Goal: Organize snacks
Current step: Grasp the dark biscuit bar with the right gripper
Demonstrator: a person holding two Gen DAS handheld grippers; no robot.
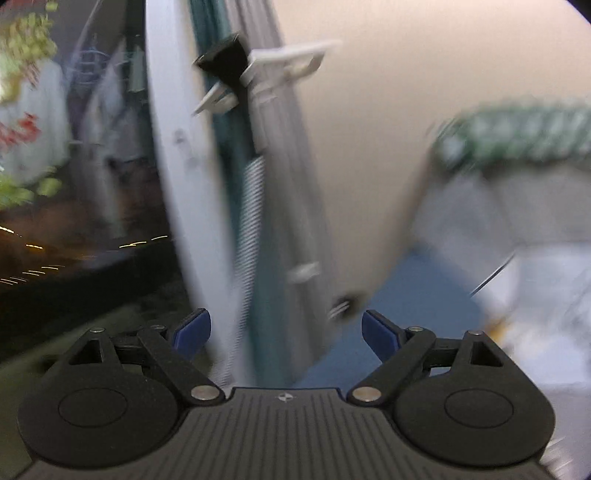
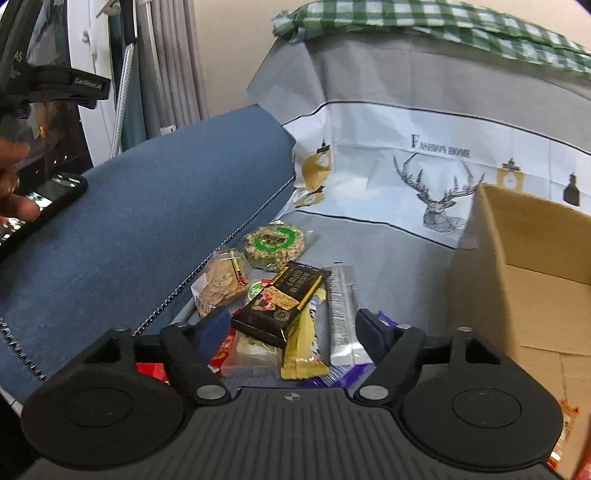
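Observation:
A pile of snacks lies on a grey sheet point(image 2: 399, 266) in the right wrist view: a round green-labelled cake point(image 2: 275, 242), a cookie pack point(image 2: 219, 282), a dark chocolate bar point(image 2: 282, 302), a yellow wrapper point(image 2: 301, 350) and a silver stick pack point(image 2: 343, 317). My right gripper point(image 2: 293, 328) hovers open just over the pile, its pads clear of the chocolate bar that shows between them. An open cardboard box point(image 2: 517, 295) stands to the right. My left gripper point(image 1: 286, 332) is open and holds nothing; it faces a blurred window frame point(image 1: 177, 147).
A blue cushion point(image 2: 147, 221) rises left of the snacks. Behind them hangs a deer-print cloth point(image 2: 436, 192), with a green checked cloth point(image 2: 443, 22) on top. A person's hand point(image 2: 14, 177) and a black device point(image 2: 48, 203) are at the left edge. Grey curtains point(image 2: 177, 66) hang by the window.

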